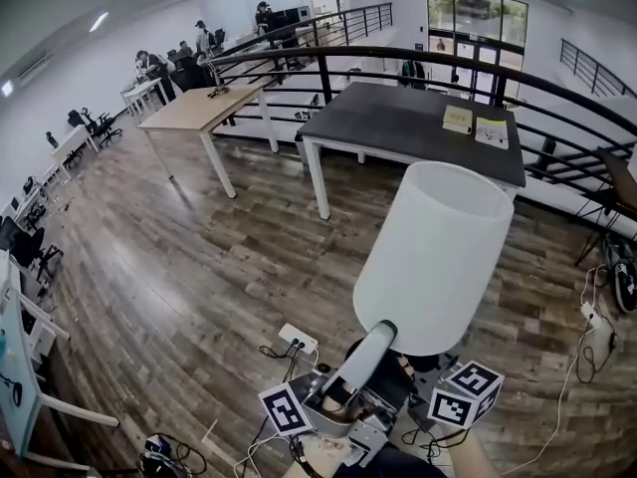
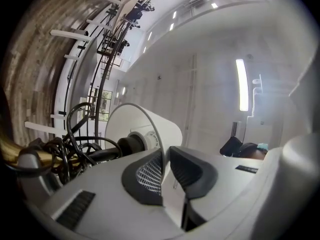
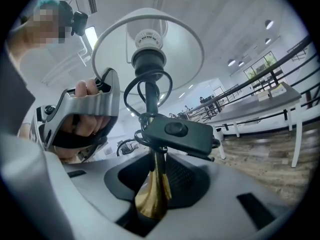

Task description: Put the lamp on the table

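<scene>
Wide plank flooring [image 1: 199, 267] of an open office level is seen from above, bounded by a dark railing [image 1: 328, 53]. Two tables are set near that railing: a dark-topped table [image 1: 398, 118], on which two papers [image 1: 458, 119] are laid, and a pale wooden table [image 1: 199, 108] to its left. Neither carries the lamp [image 1: 433, 257], which is held slanted in the air over the floor, well short of the dark-topped table.

The rim of its white shade [image 3: 180, 44] is pinched between the closed pads of the left gripper [image 2: 165, 156] (the thin white wall is seen edge-on between them), and a hand [image 3: 85, 119] is wrapped around that gripper's handle. Inside the open shade a bulb socket [image 3: 148, 59] is seated.

The lamp's brass stem [image 3: 152, 201] is clamped by the right gripper [image 3: 156, 176], its jaws set partly apart around the metal. A black cord [image 3: 132, 91] is looped about the stem, with its inline switch [image 3: 175, 131] lying just above the jaws. A white power strip [image 1: 298, 340] is seen on the floor below.
</scene>
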`<state>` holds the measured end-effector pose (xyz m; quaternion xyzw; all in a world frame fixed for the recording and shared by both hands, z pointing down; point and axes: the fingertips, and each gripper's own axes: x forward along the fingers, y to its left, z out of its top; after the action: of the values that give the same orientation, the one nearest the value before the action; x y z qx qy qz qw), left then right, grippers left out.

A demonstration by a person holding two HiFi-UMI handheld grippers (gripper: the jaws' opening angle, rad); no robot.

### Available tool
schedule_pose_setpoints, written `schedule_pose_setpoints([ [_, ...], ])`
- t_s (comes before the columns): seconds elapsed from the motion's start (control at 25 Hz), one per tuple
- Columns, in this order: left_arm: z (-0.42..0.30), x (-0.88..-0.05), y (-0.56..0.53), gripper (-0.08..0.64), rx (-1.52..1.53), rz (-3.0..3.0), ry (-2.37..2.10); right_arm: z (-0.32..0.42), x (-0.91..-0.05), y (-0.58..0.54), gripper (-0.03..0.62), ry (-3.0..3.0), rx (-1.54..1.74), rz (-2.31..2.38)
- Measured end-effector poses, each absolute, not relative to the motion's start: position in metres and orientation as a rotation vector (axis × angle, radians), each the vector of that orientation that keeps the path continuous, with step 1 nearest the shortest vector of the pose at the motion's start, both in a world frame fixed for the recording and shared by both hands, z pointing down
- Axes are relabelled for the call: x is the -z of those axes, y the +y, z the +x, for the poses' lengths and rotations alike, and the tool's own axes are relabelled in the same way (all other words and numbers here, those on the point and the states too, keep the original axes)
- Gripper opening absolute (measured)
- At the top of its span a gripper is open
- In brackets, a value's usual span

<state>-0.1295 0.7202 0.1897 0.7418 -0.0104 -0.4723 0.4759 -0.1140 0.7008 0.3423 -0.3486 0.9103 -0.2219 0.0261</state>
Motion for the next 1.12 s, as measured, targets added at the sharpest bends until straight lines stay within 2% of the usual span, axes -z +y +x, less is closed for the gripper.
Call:
schedule_pose_setpoints([
  [0.48, -0.130, -0.209, 0.658, 0.058, 1.110, 1.773, -0.004, -0.115, -0.362, 0.646, 0.120, 2.771, 0.741, -1.145],
  [1.12, -0.139, -0.218, 0.516, 0.060, 1.081, 1.763, 0.038, -0.122, -0.370, 0.502, 0.120, 2.738, 0.726, -1.217],
])
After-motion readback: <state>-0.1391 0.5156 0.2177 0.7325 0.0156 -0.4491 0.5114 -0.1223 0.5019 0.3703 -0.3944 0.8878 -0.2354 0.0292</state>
